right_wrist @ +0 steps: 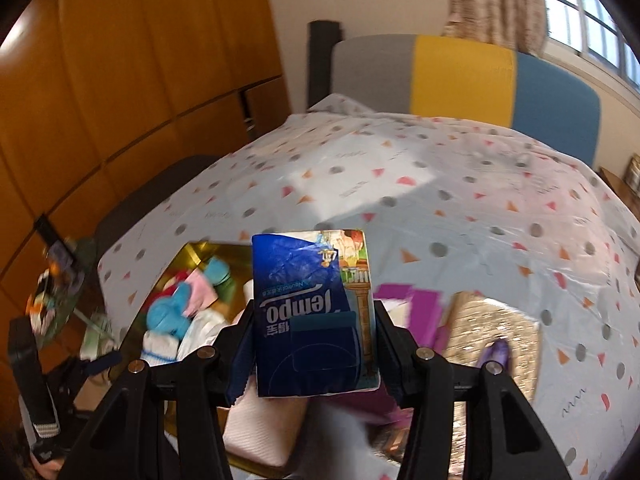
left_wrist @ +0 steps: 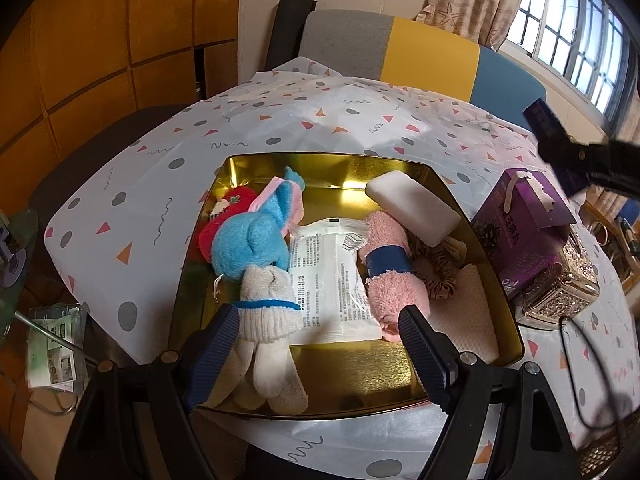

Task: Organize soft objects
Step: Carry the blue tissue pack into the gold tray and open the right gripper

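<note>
Holding socks, sponge, packet – gold tin (left_wrist: 516,344); left claw (left_wrist: 320,344) released, right claw (right_wrist: 316,344) grasping tissue pack (right_wrist: 316,308).

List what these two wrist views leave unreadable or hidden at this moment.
- Right wrist view: the purple box and ornate metallic box are smeared by motion blur; the tissue pack held in the right gripper hides much of the gold tray.
- Left wrist view: the print on the white packet is too small to read; the left gripper covers the tray's near edge.
</note>
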`<state>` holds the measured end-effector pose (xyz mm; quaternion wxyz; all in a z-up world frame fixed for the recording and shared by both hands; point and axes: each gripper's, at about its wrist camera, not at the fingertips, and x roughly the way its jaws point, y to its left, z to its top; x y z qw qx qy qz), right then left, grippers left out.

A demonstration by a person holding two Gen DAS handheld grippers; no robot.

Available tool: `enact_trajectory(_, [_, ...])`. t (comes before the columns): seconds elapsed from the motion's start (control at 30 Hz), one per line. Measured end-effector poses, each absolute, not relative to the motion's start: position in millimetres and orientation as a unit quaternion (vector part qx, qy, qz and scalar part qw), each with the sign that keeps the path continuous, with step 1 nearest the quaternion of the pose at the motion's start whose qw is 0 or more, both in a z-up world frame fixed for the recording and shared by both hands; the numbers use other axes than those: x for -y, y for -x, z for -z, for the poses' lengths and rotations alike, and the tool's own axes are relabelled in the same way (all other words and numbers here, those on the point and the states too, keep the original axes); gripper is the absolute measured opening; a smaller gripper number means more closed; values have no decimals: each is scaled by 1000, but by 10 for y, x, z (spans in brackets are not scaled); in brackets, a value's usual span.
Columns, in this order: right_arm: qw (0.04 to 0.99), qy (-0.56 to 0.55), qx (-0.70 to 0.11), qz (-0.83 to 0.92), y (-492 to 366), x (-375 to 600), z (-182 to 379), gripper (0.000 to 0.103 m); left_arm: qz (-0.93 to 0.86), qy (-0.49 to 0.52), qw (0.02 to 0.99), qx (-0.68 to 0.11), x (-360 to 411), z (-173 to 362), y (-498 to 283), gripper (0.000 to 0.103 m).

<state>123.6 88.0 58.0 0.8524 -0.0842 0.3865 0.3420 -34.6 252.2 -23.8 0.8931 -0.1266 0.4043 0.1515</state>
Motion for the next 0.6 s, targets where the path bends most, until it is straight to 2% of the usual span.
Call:
enact_trajectory(0.33, [817, 139, -394, -398, -724, -1314, -280, 53, -166, 137, 890, -403, -2631, 253, 390, 82])
enact_trajectory(0.6, [788, 155, -445, -397, -507, -1459, 235, 53, -190, 152, 884, -398, -2831, 273, 449, 82])
